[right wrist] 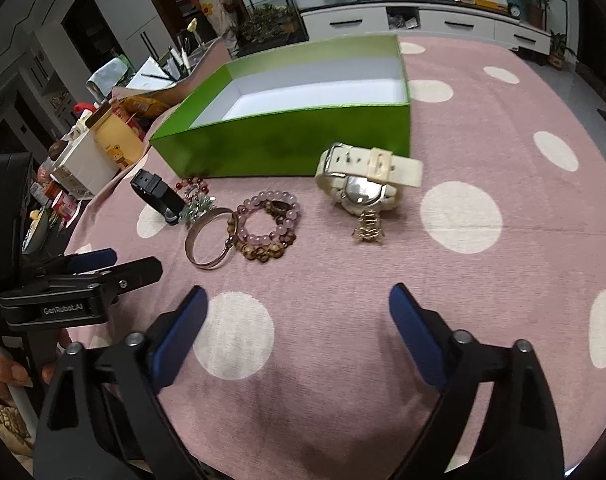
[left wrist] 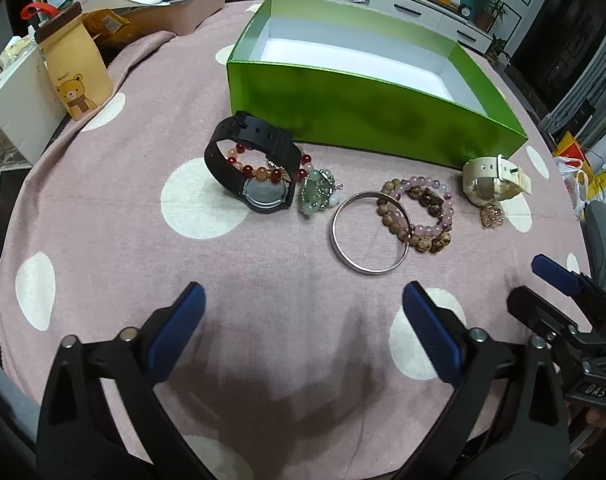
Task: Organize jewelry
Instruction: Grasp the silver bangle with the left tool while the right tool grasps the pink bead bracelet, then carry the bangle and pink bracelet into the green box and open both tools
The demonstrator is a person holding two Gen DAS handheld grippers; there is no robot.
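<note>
On the pink dotted tablecloth [left wrist: 103, 208], all jewelry lies in a row along the near wall of the green box [left wrist: 367, 116], outside it. Black watch [left wrist: 251, 164] stands at the box's left corner, red bead bracelet [left wrist: 263, 170] threaded through its strap, green bead cluster [left wrist: 317, 194] touching. Silver bangle [left wrist: 369, 234] and the brown and pink bead bracelets [left wrist: 421, 212] overlap beyond the box's midpoint. Cream watch [right wrist: 363, 180] sits at the right corner, gold charm [right wrist: 369, 226] beside it. Left gripper [left wrist: 303, 312] and right gripper [right wrist: 299, 312]: fingers spread apart, holding nothing, both well short of the row, farther from the box than any item
</note>
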